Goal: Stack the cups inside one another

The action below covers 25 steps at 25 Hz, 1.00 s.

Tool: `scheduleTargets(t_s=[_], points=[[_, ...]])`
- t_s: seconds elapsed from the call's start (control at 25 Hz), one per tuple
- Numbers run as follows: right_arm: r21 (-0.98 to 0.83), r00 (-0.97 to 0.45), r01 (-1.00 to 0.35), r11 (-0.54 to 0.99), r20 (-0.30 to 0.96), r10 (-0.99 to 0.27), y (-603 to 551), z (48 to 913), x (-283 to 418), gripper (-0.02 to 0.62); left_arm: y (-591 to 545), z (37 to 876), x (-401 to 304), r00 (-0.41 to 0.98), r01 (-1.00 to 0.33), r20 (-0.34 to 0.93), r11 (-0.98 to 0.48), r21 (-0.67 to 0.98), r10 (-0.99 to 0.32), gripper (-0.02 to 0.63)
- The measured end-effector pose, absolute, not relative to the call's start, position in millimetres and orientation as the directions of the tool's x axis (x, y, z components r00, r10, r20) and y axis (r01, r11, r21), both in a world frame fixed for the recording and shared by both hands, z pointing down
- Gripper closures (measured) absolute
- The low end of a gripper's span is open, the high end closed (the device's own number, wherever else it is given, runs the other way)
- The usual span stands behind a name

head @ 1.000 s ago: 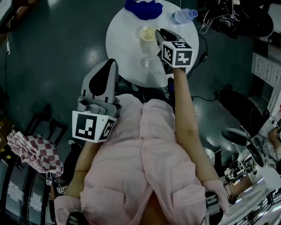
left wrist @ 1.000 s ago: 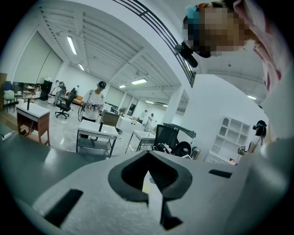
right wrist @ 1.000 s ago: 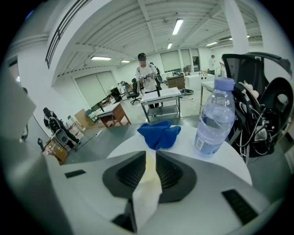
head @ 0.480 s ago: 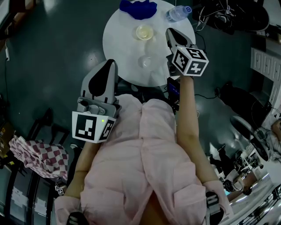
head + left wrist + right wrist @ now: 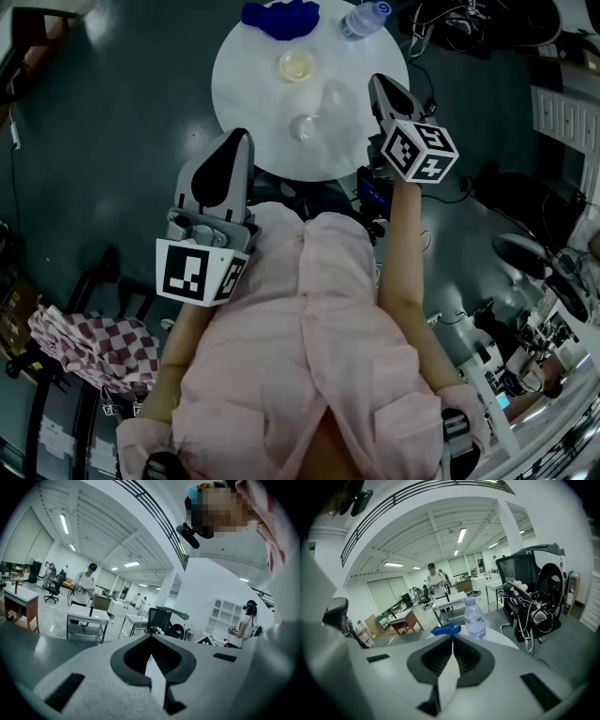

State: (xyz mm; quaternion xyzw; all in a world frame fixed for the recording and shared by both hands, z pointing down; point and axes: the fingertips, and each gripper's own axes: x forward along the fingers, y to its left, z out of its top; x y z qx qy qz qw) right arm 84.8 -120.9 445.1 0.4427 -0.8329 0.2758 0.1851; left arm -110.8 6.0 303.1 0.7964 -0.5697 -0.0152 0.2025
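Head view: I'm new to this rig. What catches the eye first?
A round white table at the top carries two separate cups, a yellowish cup and a clear cup, with a blue cloth and bottle at its far edge. Nearer, the left gripper and the right gripper, its jaws just closed, are both shut and empty.

Head camera: on my head, facing steeply down over my chest and both arms, with the round white table (image 5: 253, 94) farther off beyond them. Left claw (image 5: 151, 639) camera: mounted close behind the jaws, facing about level across the hall. Right claw (image 5: 451, 641) camera: same mounting, facing over the table. 2 views, head and right claw, share the bottle (image 5: 474, 618) and blue cloth (image 5: 446, 629).
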Motion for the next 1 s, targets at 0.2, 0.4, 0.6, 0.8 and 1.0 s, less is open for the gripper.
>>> scheduleTargets(t_s=[0.2, 0.4, 0.6, 0.8, 1.0], points=[[-0.304, -0.510, -0.860, 0.410, 0.533, -0.675, -98.9, 437.0, 101.3, 0.561, 10.8, 300.8, -99.7, 0.396, -0.886, 0.193, -0.317, 0.338, -0.898, 0.592], [-0.314, -0.494, -0.869, 0.382, 0.521, -0.697, -79.3, 432.0, 112.3, 0.561, 15.5, 298.4, -85.8, 0.443, -0.868, 0.184, -0.369, 0.331, -0.877, 0.592], [-0.319, -0.478, -0.877, 0.359, 0.514, -0.712, -63.0, 431.0, 122.1, 0.561, 20.6, 297.2, -71.2, 0.485, -0.850, 0.176, -0.414, 0.325, -0.857, 0.591], [-0.330, -0.463, -0.884, 0.332, 0.506, -0.728, -47.5, 430.1, 133.1, 0.561, 22.9, 296.5, -56.6, 0.518, -0.832, 0.169, -0.447, 0.329, -0.839, 0.592], [-0.333, -0.452, -0.888, 0.318, 0.504, -0.736, -31.4, 431.1, 142.9, 0.561, 26.5, 295.0, -41.0, 0.548, -0.816, 0.161, -0.483, 0.319, -0.821, 0.591]])
